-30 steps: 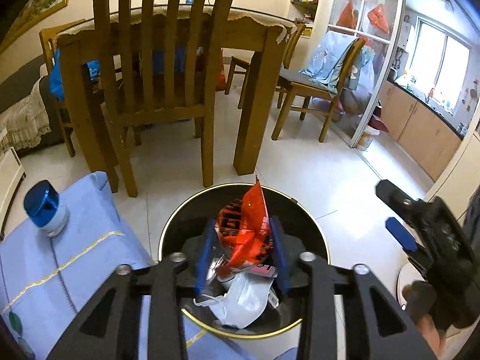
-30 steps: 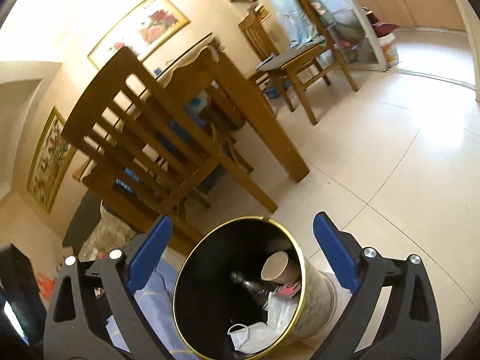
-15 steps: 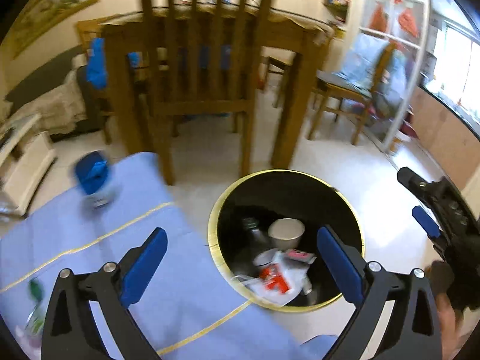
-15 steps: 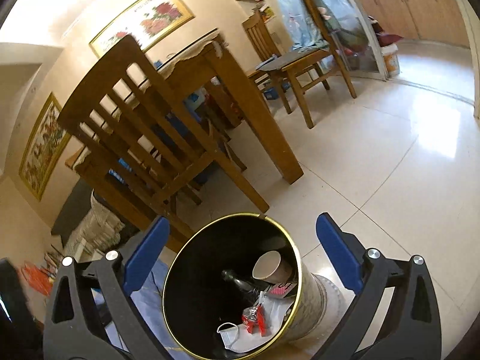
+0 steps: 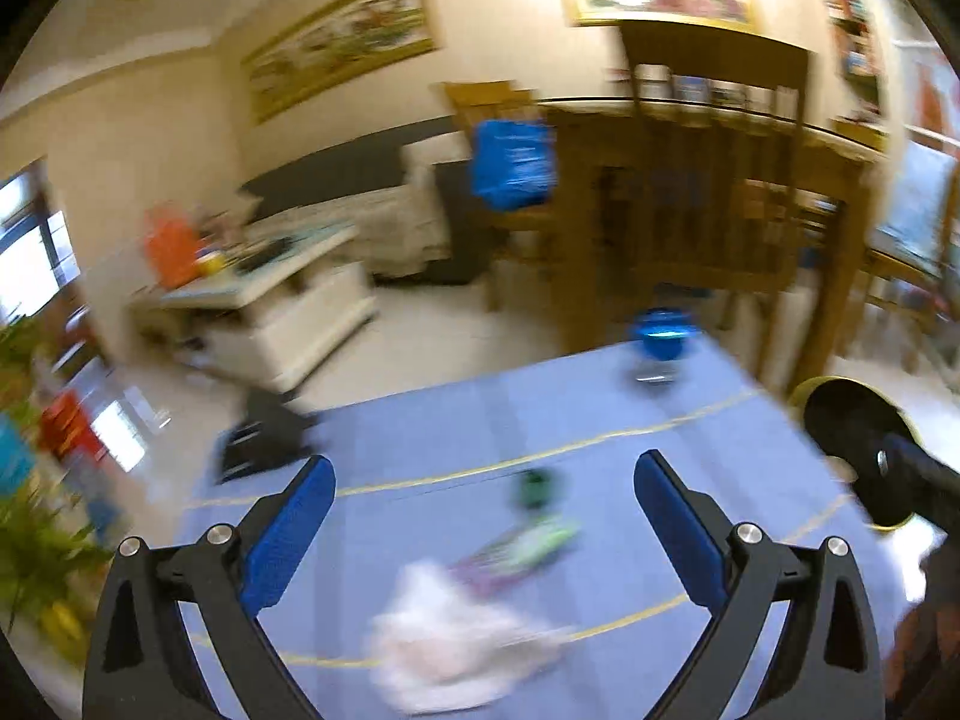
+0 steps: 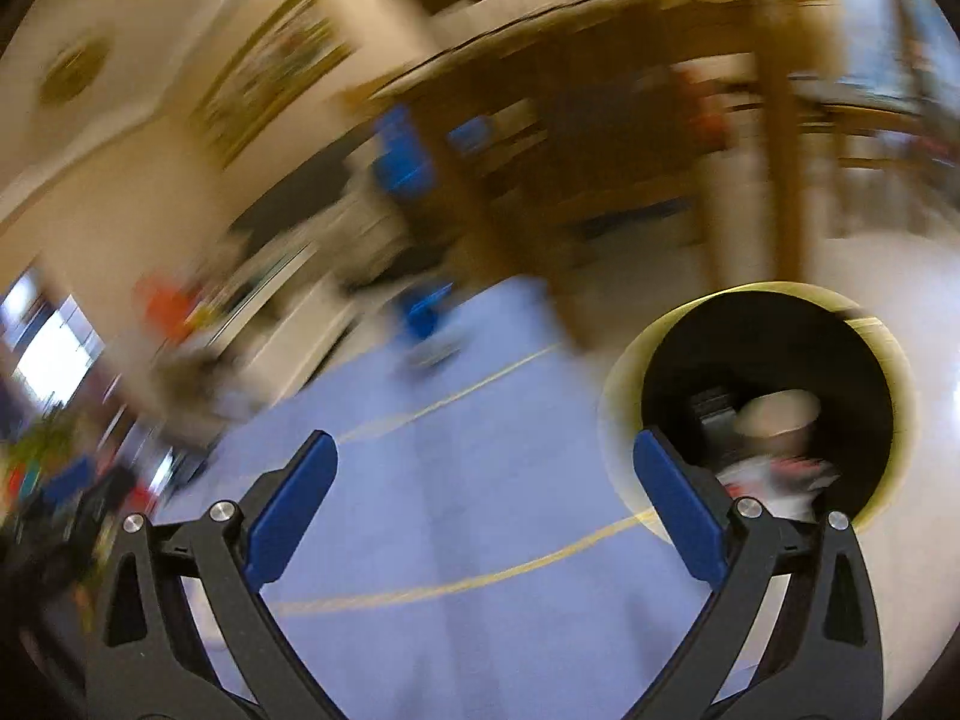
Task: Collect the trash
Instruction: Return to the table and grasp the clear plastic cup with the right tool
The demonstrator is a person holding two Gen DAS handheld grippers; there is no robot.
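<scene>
Trash on blue cloth [image 5: 600, 420]: crumpled white wad [image 5: 447, 648] lowest in left wrist view, between and just ahead of the left gripper [image 5: 483, 531] fingers; purple-green wrapper [image 5: 519, 546] just beyond it; small dark green scrap [image 5: 537, 489] a little farther on. All 3 blurred, so material hard to tell; wad probably tissue or thin plastic, light and easily crushed.

Left gripper released, jaws spread wide, nothing between the blue pads [image 5: 288, 531]. Aimed down at the cloth with the wad roughly centred in the gap, most likely lining up the next pick. Wide spread suits a puffy, shapeless target: room to straddle it before closing.

Right gripper [image 6: 483, 507] likewise released and empty, jaws wide. Held above the cloth edge, beside the black gold-rimmed bin [image 6: 624, 420], probably standing by while the left one works. Bin on the floor just off the cloth edge, near enough for short carries. Inside: a paper cup [image 6: 777, 414] and white-and-red litter [image 6: 774, 477], so part of the job appears done.

Blue-capped jar [image 5: 657, 345] upright at the far cloth edge, well apart from the trash; unclear whether it counts as rubbish.

Heavy motion blur in both views, so exact contact with the cloth not readable.
</scene>
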